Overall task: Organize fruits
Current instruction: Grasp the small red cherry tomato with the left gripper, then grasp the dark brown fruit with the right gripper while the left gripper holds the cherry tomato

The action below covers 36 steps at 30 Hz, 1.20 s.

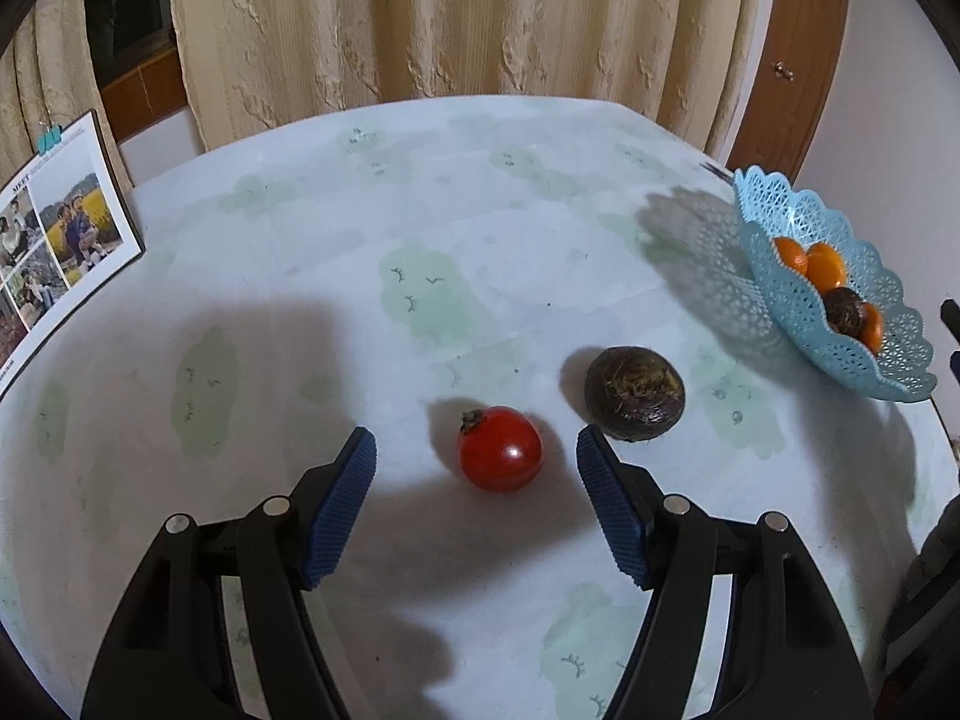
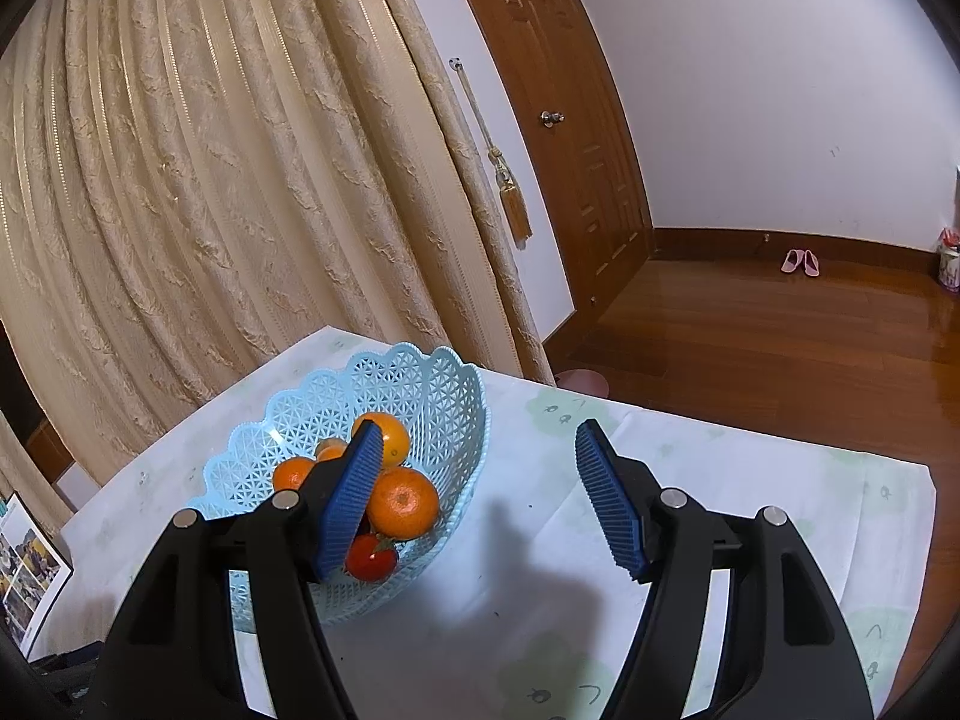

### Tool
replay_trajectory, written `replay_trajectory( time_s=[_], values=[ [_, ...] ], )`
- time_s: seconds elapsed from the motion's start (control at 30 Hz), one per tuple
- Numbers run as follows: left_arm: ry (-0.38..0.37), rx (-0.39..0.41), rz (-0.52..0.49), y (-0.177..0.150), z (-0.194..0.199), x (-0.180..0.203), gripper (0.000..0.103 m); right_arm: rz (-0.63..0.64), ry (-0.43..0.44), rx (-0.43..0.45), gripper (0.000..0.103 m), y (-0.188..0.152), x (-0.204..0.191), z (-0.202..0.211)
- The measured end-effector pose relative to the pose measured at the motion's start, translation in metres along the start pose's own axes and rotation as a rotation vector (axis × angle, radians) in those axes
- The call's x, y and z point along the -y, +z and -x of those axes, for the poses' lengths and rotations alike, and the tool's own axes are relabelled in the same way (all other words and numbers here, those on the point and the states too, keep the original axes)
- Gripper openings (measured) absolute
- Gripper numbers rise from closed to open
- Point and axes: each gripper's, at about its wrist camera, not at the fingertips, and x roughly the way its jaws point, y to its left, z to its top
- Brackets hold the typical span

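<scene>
left gripper (image 1: 477, 450) wide open, holding nothing, red fruit (image 1: 500, 449) lower center between fingers | right gripper (image 2: 480, 450) wide open, empty, by basket (image 2: 336, 420) | risk: round fruit rolls into dark fruit (image 1: 634, 392) if pinched off-center

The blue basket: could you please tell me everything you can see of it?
The blue basket is a pale blue bowl, plastic by its look, with openwork lattice walls and a scalloped rim. It stands upright on the table near the edge by the curtain. Inside lie several oranges, a small red fruit and, in the left wrist view, a dark brown one. The open right gripper hovers beside it, one finger over the fruit.
</scene>
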Motion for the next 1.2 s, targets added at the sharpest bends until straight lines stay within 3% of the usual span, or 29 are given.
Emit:
replay_trajectory(
  time_s=[0.13, 0.33, 0.43, 0.97, 1.2],
  values=[
    [0.009, -0.001, -0.007, 0.0, -0.007, 0.001, 0.057, 0.0, -0.001, 0.0, 0.068, 0.0, 0.0, 0.0],
    [0.001, 0.007, -0.009, 0.002, -0.007, 0.001, 0.035, 0.003, -0.001, 0.003, 0.068, -0.001, -0.002, 0.0],
    [-0.009, 0.005, -0.013, 0.001, -0.006, 0.001, 0.029, 0.007, -0.002, 0.005, 0.068, -0.002, -0.004, -0.001],
    [0.003, 0.064, 0.01, -0.001, 0.03, -0.017, 0.029, 0.066, -0.017, 0.027, 0.068, -0.003, -0.017, 0.003],
    [0.018, 0.074, 0.034, -0.005, 0.04, -0.032, 0.029, 0.121, 0.151, -0.08, 0.069, -0.015, -0.048, 0.013]
  ],
)
